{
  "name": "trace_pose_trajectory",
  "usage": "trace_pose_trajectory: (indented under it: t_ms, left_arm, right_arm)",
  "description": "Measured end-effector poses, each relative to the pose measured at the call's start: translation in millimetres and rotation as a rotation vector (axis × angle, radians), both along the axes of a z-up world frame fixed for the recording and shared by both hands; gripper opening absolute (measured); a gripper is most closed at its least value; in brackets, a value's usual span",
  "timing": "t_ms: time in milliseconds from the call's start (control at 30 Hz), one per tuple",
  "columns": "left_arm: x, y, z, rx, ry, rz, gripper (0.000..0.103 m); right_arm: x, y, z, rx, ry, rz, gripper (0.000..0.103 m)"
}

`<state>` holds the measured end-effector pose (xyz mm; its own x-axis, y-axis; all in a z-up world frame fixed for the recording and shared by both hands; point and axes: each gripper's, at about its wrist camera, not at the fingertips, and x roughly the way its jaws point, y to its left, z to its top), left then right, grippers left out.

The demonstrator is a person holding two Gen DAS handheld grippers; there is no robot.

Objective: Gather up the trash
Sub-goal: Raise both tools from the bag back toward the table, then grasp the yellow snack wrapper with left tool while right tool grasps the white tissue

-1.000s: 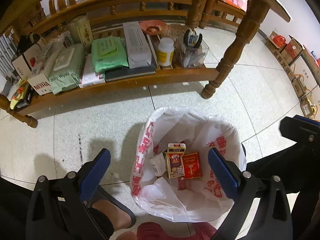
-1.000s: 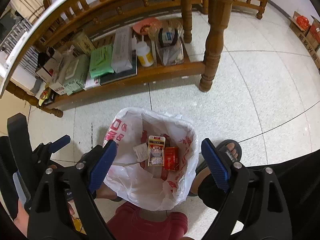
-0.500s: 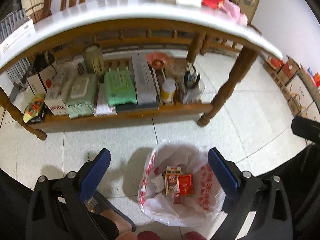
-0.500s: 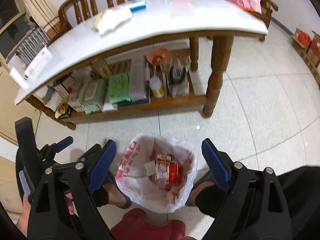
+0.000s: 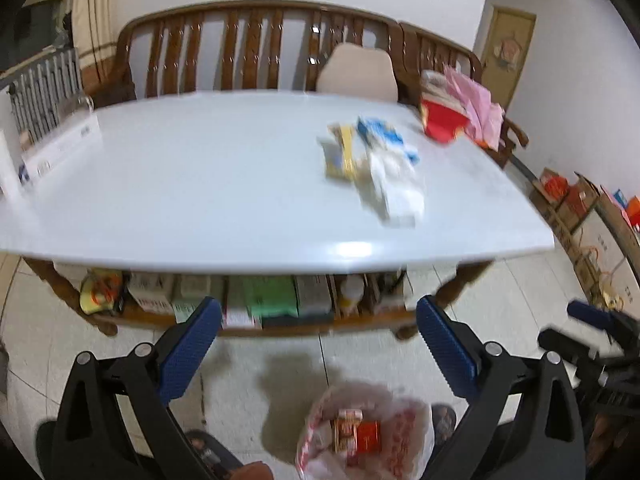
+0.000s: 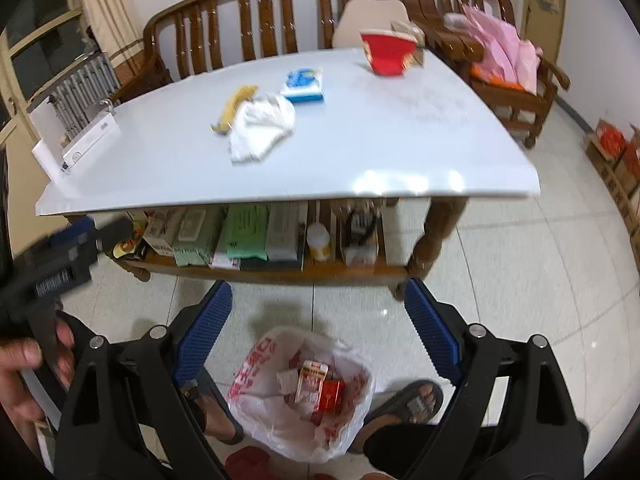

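A white plastic bag with red print stands open on the floor, also in the left wrist view; cartons lie inside it. On the white table lie a banana peel, a crumpled white wrapper, a blue-and-white pack and a red bowl. These also show blurred in the left wrist view. My left gripper and right gripper are both open and empty, above the bag and short of the table.
A wooden bench stands behind the table. The lower shelf holds boxes, packs and a bottle. A white box sits at the table's left edge. Cardboard boxes line the right wall. Sandalled feet flank the bag.
Both grippers have risen and tilted up from over the bag. The tabletop and its trash have come into view. The jaws stay open.
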<state>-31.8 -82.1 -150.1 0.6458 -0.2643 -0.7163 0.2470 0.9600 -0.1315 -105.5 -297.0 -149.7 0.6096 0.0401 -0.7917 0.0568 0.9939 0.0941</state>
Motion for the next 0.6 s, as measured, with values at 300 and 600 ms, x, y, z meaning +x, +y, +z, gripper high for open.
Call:
trace_pose_trajectory:
  t_ms: [300, 600]
  left_arm:
    - [106, -21, 50, 0.054, -0.030, 0.028, 0.095]
    - [192, -57, 34, 0.135, 0.048, 0.003, 0.095]
  right_arm:
    - [55, 27, 36, -0.063, -0.069, 0.097, 0.086]
    - [123, 46, 40, -0.113, -0.093, 0.173, 0.085]
